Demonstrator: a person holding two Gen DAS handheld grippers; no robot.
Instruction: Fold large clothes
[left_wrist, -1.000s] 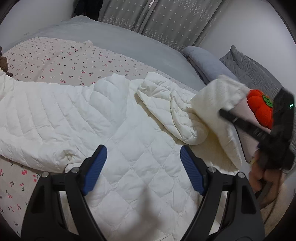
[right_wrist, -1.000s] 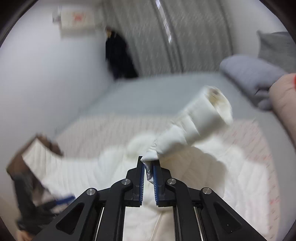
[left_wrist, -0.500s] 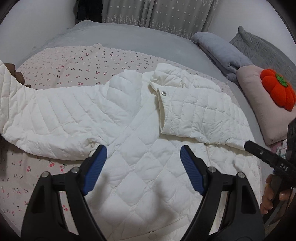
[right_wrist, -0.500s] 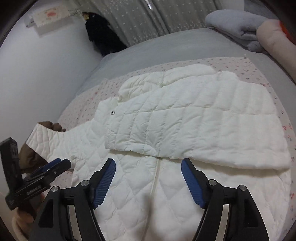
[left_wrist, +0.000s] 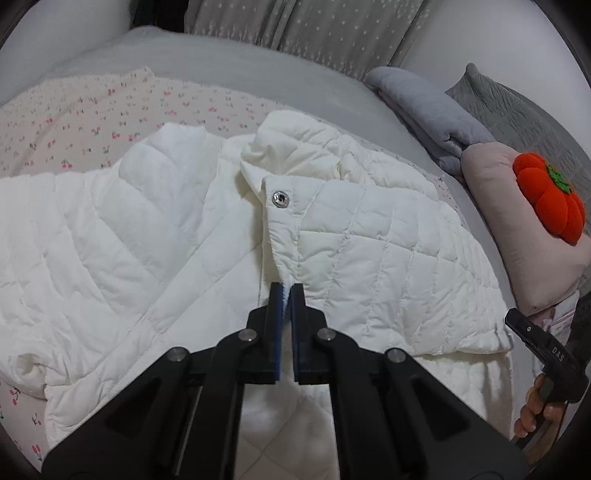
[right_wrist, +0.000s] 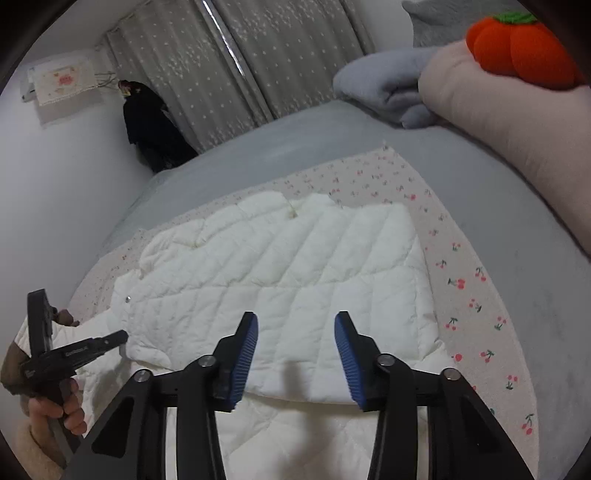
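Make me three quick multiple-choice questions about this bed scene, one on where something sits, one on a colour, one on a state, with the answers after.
1. Where is the pumpkin plush?
A. on the pink pillow
B. on the jacket
C. on the floor

2. What colour is the quilted jacket?
A. grey
B. white
C. red

3. What is the left gripper doing?
A. wide open above the bed
B. holding a pillow
C. shut on the jacket's front edge

Answers: 1 A, it rests on the pillow; 2 B, the quilting is white; 3 C, its pads pinch the snap placket.

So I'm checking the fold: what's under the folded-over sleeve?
The white quilted jacket body lies under the sleeve; the covered front is hidden. Cherry-print sheet shows beside it.
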